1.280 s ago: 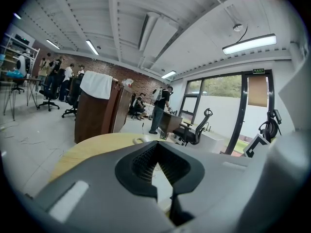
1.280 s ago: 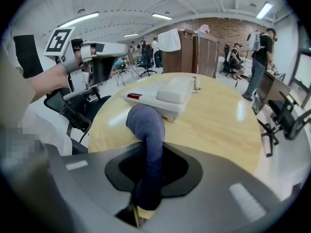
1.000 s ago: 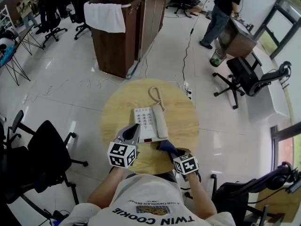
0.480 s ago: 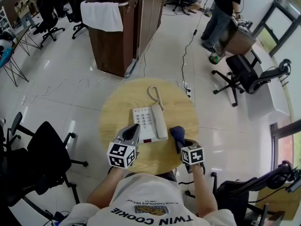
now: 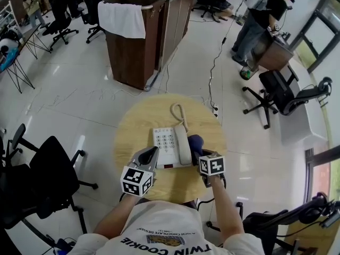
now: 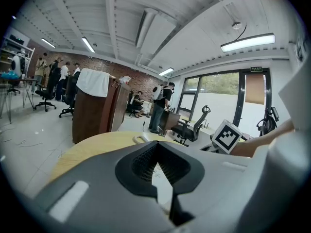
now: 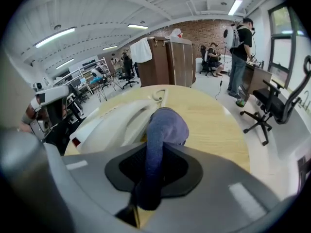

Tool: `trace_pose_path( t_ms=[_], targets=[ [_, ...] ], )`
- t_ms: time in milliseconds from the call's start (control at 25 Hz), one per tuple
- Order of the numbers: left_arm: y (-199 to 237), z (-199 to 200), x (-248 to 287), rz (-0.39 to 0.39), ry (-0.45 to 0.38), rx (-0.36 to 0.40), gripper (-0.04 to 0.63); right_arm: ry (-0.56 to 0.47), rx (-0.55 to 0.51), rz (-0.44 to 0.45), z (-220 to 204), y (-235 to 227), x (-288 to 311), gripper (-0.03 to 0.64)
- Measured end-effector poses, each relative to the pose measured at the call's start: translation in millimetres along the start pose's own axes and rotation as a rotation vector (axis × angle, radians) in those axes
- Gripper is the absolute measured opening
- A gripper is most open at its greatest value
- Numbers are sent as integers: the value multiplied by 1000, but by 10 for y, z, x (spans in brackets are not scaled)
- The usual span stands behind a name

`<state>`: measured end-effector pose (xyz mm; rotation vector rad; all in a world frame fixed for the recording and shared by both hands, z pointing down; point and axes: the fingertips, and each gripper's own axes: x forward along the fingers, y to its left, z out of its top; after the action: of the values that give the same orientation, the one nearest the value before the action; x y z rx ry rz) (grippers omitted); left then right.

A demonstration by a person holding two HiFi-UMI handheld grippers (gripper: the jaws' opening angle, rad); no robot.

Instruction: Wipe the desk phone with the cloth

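The white desk phone (image 5: 169,144) lies in the middle of the round wooden table (image 5: 141,121). Its handset (image 5: 184,145) rests on the right side and the coiled cord (image 5: 178,112) trails away behind it. My right gripper (image 5: 198,153) is shut on the blue cloth (image 5: 195,142), which hangs right beside the handset. In the right gripper view the cloth (image 7: 164,124) stands up between the jaws, with the phone (image 7: 114,123) just to its left. My left gripper (image 5: 152,153) sits at the phone's near left corner, jaws shut and holding nothing.
A brown wooden cabinet (image 5: 139,36) with a white towel (image 5: 124,19) draped over it stands behind the table. Black office chairs stand at the left (image 5: 50,169) and at the right (image 5: 281,92). A person (image 5: 255,20) stands far right by a desk.
My right gripper has carried the cloth forward and leftward, from the table's near edge up against the handset's right side. The left gripper has hardly moved.
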<state>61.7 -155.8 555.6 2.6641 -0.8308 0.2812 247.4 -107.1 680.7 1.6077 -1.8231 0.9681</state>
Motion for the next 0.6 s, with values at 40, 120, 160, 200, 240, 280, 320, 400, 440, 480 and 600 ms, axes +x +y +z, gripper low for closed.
trace_pose_path(
  t_ms=[40, 120, 160, 200, 240, 280, 320, 400, 440, 480, 600],
  targets=[
    [14, -2, -4, 2, -2, -1, -8, -2, -7, 0, 61, -3, 37, 67],
    [34, -21, -12, 6, -2, -7, -8, -9, -14, -2, 175, -4, 89, 67],
    [35, -33, -20, 6, 0, -9, -8, -15, -13, -4, 226, -6, 101, 67],
    [28, -42, -28, 6, 1, -11, -8, -21, -10, -7, 273, -14, 109, 67],
    [20, -47, -33, 5, 0, -12, -8, -26, -8, -12, 319, -30, 120, 67],
    [14, -47, -34, 3, -1, -13, -8, -29, -6, -17, 366, -53, 138, 67],
    [15, -46, -33, 1, -2, -13, -8, -31, -6, -22, 416, -76, 166, 67],
    [26, -50, -33, -2, -1, -12, -8, -33, -6, -28, 516, -110, 237, 67],
    [30, -54, -38, -4, -1, -12, -8, -34, -6, -30, 561, -124, 270, 67],
    [32, -56, -44, -5, 0, -12, -8, -34, -8, -34, 605, -140, 301, 67],
    [34, -34, -52, -6, -2, -12, -8, -39, -31, -44, 772, -195, 382, 67]
  ],
)
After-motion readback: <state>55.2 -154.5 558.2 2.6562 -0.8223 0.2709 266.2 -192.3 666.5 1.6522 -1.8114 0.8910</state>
